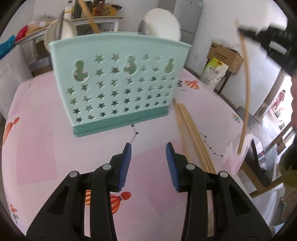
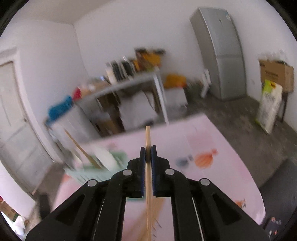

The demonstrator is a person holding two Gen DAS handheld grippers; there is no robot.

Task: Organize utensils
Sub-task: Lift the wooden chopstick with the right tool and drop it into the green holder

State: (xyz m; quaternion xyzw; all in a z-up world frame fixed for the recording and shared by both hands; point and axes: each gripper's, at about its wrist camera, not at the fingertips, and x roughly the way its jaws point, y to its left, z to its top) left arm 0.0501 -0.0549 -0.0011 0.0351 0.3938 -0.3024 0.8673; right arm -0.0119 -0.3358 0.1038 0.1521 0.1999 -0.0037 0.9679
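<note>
A mint green utensil holder (image 1: 117, 81) with star cut-outs stands on the pink table (image 1: 55, 118); it shows blurred in the right wrist view (image 2: 89, 174). It holds white spoons (image 1: 163, 22) and a wooden stick (image 1: 89, 16). Several wooden chopsticks (image 1: 193, 135) lie on the table right of the holder. My left gripper (image 1: 148, 148) is open and empty, low over the table in front of the holder. My right gripper (image 2: 148, 148) is shut on a single chopstick (image 2: 148, 135), held high in the air. That chopstick (image 1: 246, 96) hangs at the right in the left wrist view.
A grey fridge (image 2: 220, 53) stands against the far wall. A cluttered side table (image 2: 130, 81) stands behind the pink table. Cardboard boxes (image 2: 276, 74) and a sack (image 2: 269, 107) stand at the right wall. A person (image 1: 291, 103) is at the right edge.
</note>
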